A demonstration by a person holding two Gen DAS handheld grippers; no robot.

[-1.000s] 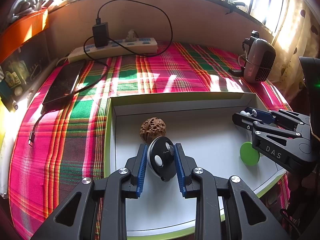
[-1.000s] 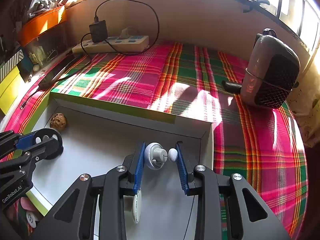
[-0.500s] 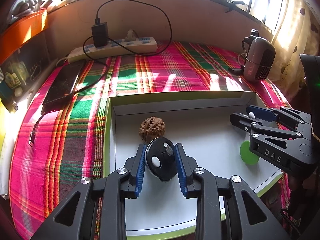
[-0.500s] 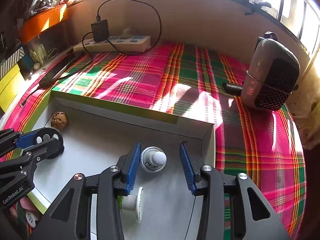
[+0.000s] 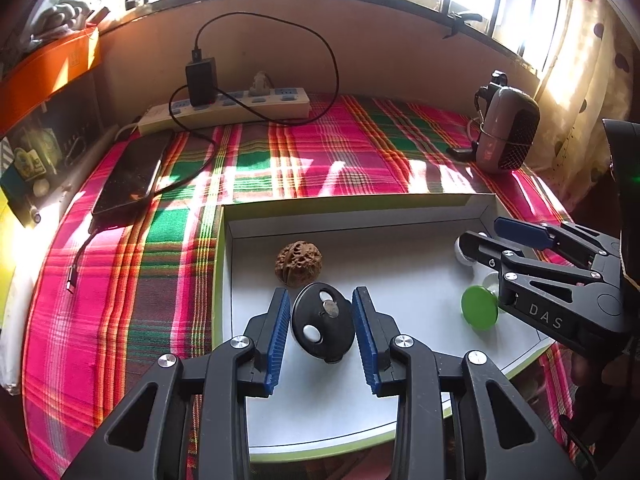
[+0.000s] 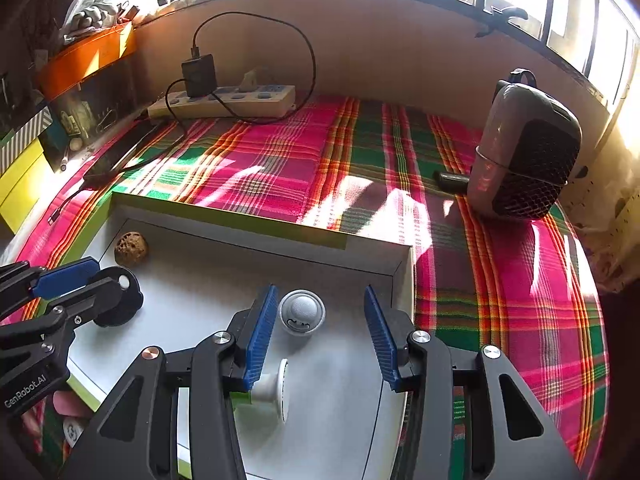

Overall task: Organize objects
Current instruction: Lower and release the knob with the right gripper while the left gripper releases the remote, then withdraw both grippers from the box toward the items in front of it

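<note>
L gripper (image 5: 322, 328) fingers spread, straddling black disc (image 5: 323, 322) on tray floor (image 5: 400, 264) beside walnut (image 5: 298, 266); pads look clear of it. R gripper (image 6: 318, 334) wide apart over white knob (image 6: 302, 312) near tray's far-right corner. Judging both are releases: I lift straight up, no sideways drag, so nothing rolls.

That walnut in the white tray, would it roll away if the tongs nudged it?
Probably a little: the walnut looks roundish and lies loose on the tray's smooth floor. Its ridged shell should stop it soon and likely grips well. It looks hard, probably light.
</note>
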